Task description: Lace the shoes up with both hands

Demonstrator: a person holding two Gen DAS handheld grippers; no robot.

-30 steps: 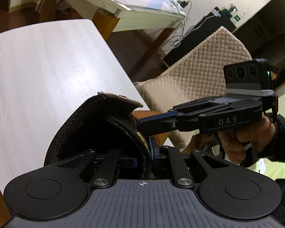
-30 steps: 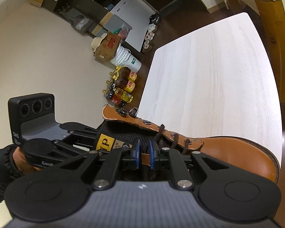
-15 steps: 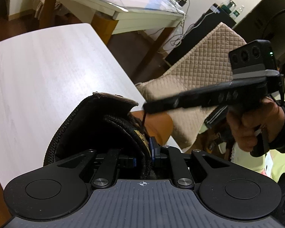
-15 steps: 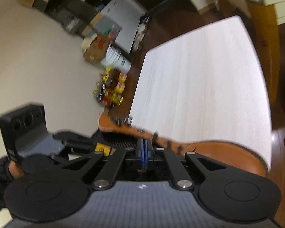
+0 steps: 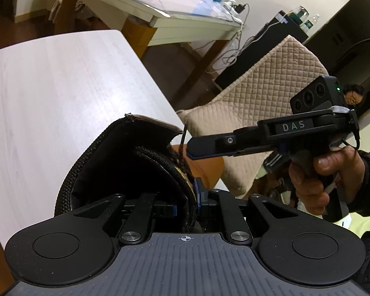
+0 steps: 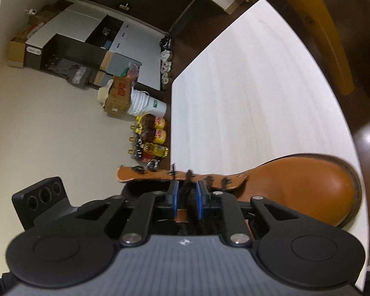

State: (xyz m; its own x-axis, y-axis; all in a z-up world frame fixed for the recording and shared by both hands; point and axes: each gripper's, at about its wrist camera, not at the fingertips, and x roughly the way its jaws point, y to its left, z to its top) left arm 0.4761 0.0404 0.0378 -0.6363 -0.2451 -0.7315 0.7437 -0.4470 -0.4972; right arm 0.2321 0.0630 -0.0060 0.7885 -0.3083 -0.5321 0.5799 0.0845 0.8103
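- While the tan leather lace-up boot [image 6: 296,185] stood at the near edge of the pale wood-grain desk [image 6: 246,86], the left tool [image 5: 186,203] was clamped on its black padded tongue [image 5: 185,187].
- Its pads pressed both sides of the tongue, a moderate gap between them.
- The right tool [image 6: 187,198], held in a hand [image 5: 318,172], was opening its jaws; the dark braided lace [image 6: 191,197] ran between the blue pads [image 6: 175,198], not visibly squeezed.
- From the left wrist view, the lace's stiff tip [image 5: 183,137] stood just off the right tool's fingertips.
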